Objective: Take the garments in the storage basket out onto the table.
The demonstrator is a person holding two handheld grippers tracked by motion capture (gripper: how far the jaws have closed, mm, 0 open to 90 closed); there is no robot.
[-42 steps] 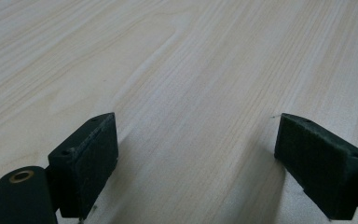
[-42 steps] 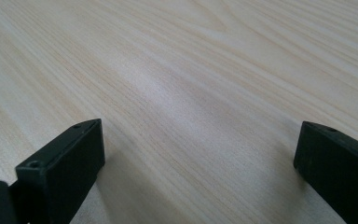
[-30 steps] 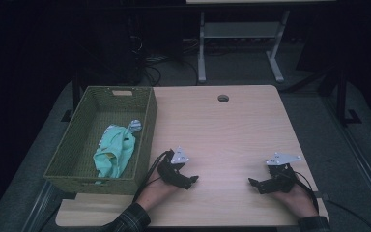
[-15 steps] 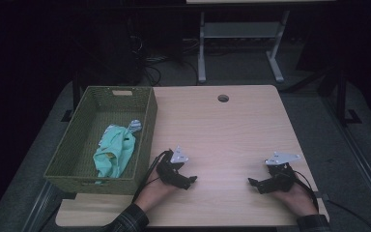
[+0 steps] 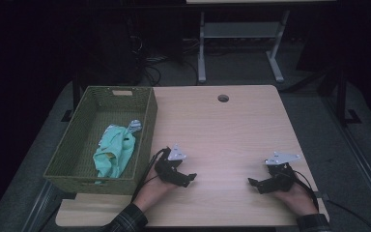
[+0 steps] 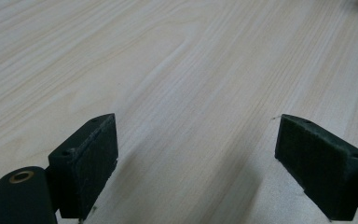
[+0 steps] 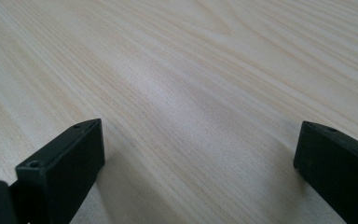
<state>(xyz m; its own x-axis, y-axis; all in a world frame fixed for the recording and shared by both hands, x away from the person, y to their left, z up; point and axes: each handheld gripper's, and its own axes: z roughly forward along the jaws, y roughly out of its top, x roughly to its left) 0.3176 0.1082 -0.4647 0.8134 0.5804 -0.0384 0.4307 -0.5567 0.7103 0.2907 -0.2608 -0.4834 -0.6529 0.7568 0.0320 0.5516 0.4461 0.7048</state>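
Both grippers sit low on the wooden table (image 5: 222, 130), near the person's edge, well apart from each other. Left gripper (image 5: 189, 179) lies just beside the woven green basket (image 5: 77, 140), its jaws pointing toward the table's middle; in the left gripper view the left gripper (image 6: 198, 158) has its two black pads spread wide with bare wood grain between them, nothing held. Right gripper (image 5: 254, 184) is down by the near right corner, jaws pointing inward toward the other one; in the right gripper view the right gripper (image 7: 198, 163) is likewise spread apart, pads far to either side, only tabletop between, nothing held. Each has a grey three-cornered plate on top and a dark cable trailing back to the person's wrist. Left hand (image 5: 149, 191) and right hand (image 5: 294, 195) rest on the wood behind the tools, checked sleeves at the bottom edge. Basket stands on the table's left side, overhanging the left edge a bit, long side running away from the person. Inside it a mint-green cloth (image 5: 113, 154) lies crumpled against the right wall, toward the near half, with a small grey-white piece (image 5: 134, 125) at its far end; can't tell what that piece is. Cloth is touched by neither gripper. A round cable hole (image 5: 223, 98) sits near the table's far edge.
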